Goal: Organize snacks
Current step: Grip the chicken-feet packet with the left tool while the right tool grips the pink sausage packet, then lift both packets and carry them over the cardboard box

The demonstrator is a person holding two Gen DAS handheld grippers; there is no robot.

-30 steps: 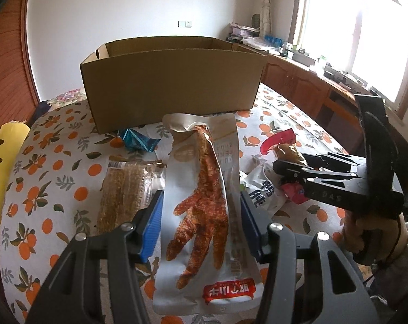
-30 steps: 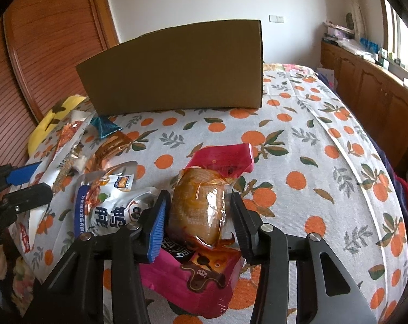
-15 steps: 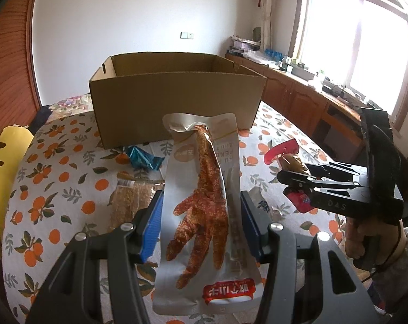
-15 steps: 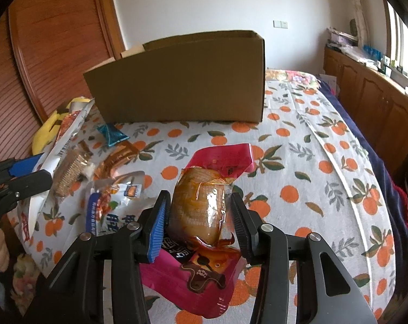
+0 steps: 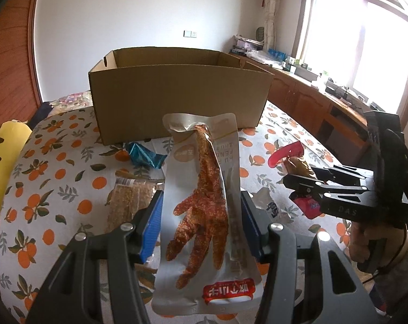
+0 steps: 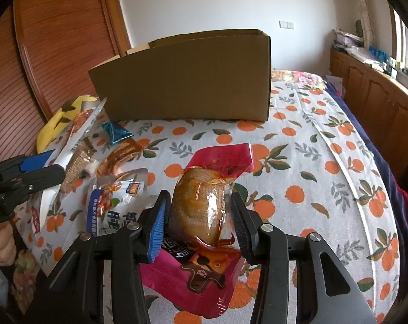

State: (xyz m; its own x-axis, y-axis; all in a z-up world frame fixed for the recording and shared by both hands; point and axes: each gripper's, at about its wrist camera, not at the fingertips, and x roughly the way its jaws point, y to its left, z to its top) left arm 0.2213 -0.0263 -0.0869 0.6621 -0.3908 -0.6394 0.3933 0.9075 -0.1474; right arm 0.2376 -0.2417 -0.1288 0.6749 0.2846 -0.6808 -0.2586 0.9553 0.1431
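Open cardboard box (image 5: 177, 100) upright at the far side of the orange-print cloth (image 6: 325, 167); inner walls bare where visible, floor hidden by the near wall, so contents cannot be told.

Nearer than the box, held up off the cloth: silver chicken-foot pouch (image 5: 204, 210), clamped across its middle by the left gripper (image 5: 201, 224); long axis running toward the box, claw toes near, shank end and sealed top toward the box, red label at the near end.

Right of that pouch, also raised: pink pouch (image 6: 204, 237) with a brown lump inside, squeezed by the right gripper (image 6: 198, 216); long axis likewise toward the box, pink flap at the far end bent over.

Lying on the cloth between box and grippers: white-blue packet (image 6: 115, 202) just left of the pink pouch, clear cracker bag (image 5: 128, 202) left of the silver pouch, small teal wrapper (image 5: 144, 156) close under the box front.

Yellow cushion (image 5: 1, 167) off the box's left.
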